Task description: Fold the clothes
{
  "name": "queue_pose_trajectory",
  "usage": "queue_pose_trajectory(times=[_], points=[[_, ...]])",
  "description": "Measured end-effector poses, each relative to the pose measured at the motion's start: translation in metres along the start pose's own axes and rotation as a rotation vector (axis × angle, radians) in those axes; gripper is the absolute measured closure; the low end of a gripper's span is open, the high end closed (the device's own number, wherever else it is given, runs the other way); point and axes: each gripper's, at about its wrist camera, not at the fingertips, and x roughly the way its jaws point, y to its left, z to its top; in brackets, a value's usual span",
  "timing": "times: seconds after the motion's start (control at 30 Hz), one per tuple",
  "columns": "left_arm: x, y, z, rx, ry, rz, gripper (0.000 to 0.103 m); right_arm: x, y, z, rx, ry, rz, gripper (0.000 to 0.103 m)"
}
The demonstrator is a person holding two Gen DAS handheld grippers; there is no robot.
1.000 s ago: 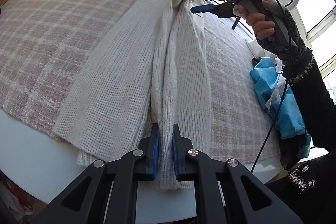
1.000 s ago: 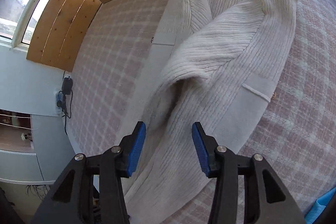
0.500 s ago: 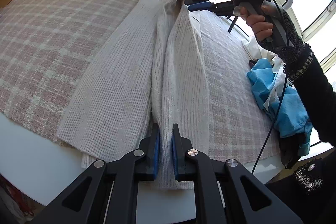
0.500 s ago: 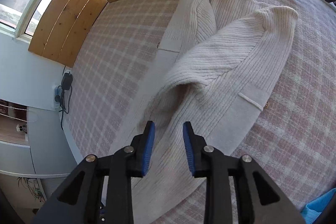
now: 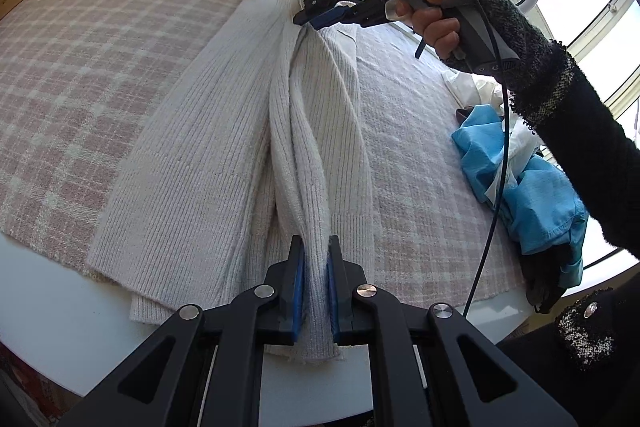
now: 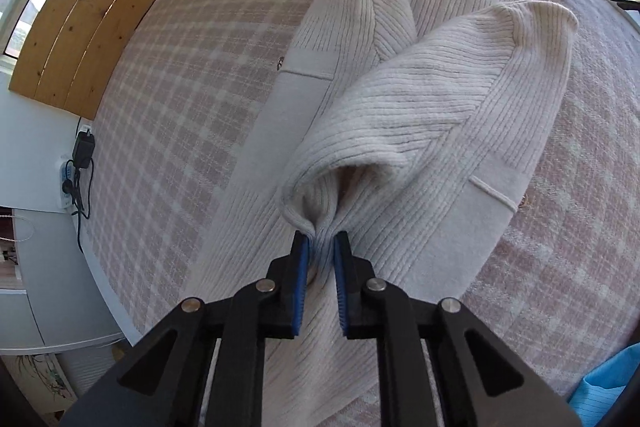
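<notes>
- My left tongs (image 5: 316,267) are clamped on the hem end of the cream knit cardigan (image 5: 192,163).
- My right tongs (image 6: 321,247) pinch a bunched fold of it near the collar end.
- The cardigan lies lengthwise on the pink plaid blanket (image 5: 72,67), its middle fold lifted between both grips.
- A blue garment (image 5: 532,195) sits crumpled to the right, near my sleeve (image 5: 592,131).

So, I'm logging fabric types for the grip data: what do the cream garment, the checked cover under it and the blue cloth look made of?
Cream garment: a thick rib knit, matte and slightly fuzzy, probably wool or acrylic. Checked cover: coarse woven cloth with a nubby, tweed-like surface, fibre unclear. Blue cloth: thin, smooth woven fabric with crisp creases, possibly cotton.
</notes>
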Motion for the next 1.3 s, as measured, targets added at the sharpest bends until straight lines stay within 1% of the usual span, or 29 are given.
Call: queue_pose_trajectory(times=[0.07, 0.13, 0.2, 0.27, 0.33, 0.37, 0.43, 0.47, 0.5, 0.53, 0.6, 0.63, 0.67, 0.77, 0.8, 0.83, 0.87, 0.93, 0.97, 1.07, 1.17, 1.27, 1.3], points=[[-0.004, -0.017, 0.004, 0.005, -0.006, -0.075, 0.094, -0.017, -0.014, -0.004, 0.015, -0.013, 0.016, 0.092], [-0.009, -0.032, 0.007, 0.009, -0.007, -0.158, 0.094, -0.038, -0.023, -0.006, 0.012, -0.035, 0.008, 0.092], [-0.013, -0.039, 0.007, 0.011, -0.005, -0.207, 0.094, -0.051, -0.025, -0.005, -0.001, -0.045, -0.018, 0.092], [-0.010, -0.023, 0.005, -0.035, -0.001, -0.169, 0.094, -0.048, -0.019, 0.000, -0.024, -0.037, -0.037, 0.092], [-0.005, -0.004, 0.002, -0.087, 0.003, -0.122, 0.094, -0.029, -0.003, 0.005, -0.048, -0.017, -0.057, 0.092], [-0.001, 0.008, 0.001, -0.106, 0.014, -0.073, 0.094, -0.018, 0.005, 0.007, -0.063, -0.006, -0.071, 0.092], [0.008, 0.025, -0.003, -0.101, 0.039, 0.043, 0.094, 0.010, 0.017, 0.011, -0.101, 0.020, -0.131, 0.092], [0.008, 0.029, -0.004, -0.107, 0.046, 0.053, 0.094, 0.021, 0.021, 0.013, -0.118, 0.031, -0.159, 0.091], [0.008, 0.031, -0.004, -0.115, 0.052, 0.049, 0.092, 0.026, 0.024, 0.015, -0.133, 0.037, -0.174, 0.088], [0.007, 0.033, -0.004, -0.124, 0.057, 0.046, 0.093, 0.029, 0.026, 0.017, -0.145, 0.046, -0.185, 0.086], [-0.004, 0.025, -0.005, -0.090, 0.043, 0.066, 0.090, 0.022, 0.025, 0.021, -0.150, 0.083, -0.182, 0.082], [-0.013, 0.020, -0.007, -0.062, 0.027, 0.083, 0.089, 0.015, 0.021, 0.021, -0.148, 0.101, -0.166, 0.076], [-0.022, 0.015, -0.009, -0.029, 0.011, 0.104, 0.087, 0.006, 0.016, 0.020, -0.141, 0.111, -0.140, 0.075], [-0.042, 0.011, -0.014, 0.079, -0.024, 0.212, 0.078, -0.020, 0.002, 0.023, -0.130, 0.117, -0.049, 0.074], [-0.042, 0.012, -0.014, 0.105, -0.016, 0.235, 0.076, -0.016, 0.000, 0.031, -0.129, 0.108, -0.054, 0.074], [-0.040, 0.015, -0.013, 0.115, 0.000, 0.241, 0.076, -0.012, -0.001, 0.038, -0.127, 0.099, -0.060, 0.072], [-0.036, 0.020, -0.012, 0.127, 0.016, 0.244, 0.076, -0.008, -0.003, 0.046, -0.126, 0.090, -0.065, 0.063], [-0.021, 0.022, -0.010, 0.172, 0.049, 0.276, 0.076, 0.000, -0.007, 0.062, -0.124, 0.072, -0.076, 0.053], [-0.014, 0.021, -0.009, 0.193, 0.064, 0.292, 0.076, 0.004, -0.009, 0.070, -0.123, 0.063, -0.081, 0.052], [-0.003, 0.020, -0.006, 0.216, 0.069, 0.296, 0.076, 0.016, -0.014, 0.093, -0.119, 0.036, -0.097, 0.052], [-0.001, 0.018, -0.006, 0.245, 0.072, 0.295, 0.076, 0.028, -0.020, 0.117, -0.116, 0.008, -0.114, 0.052], [-0.001, 0.020, -0.005, 0.244, 0.068, 0.284, 0.076, 0.041, -0.025, 0.140, -0.112, -0.019, -0.130, 0.052], [-0.001, 0.022, -0.005, 0.243, 0.063, 0.282, 0.083, 0.042, -0.026, 0.147, -0.112, -0.028, -0.127, 0.052]])
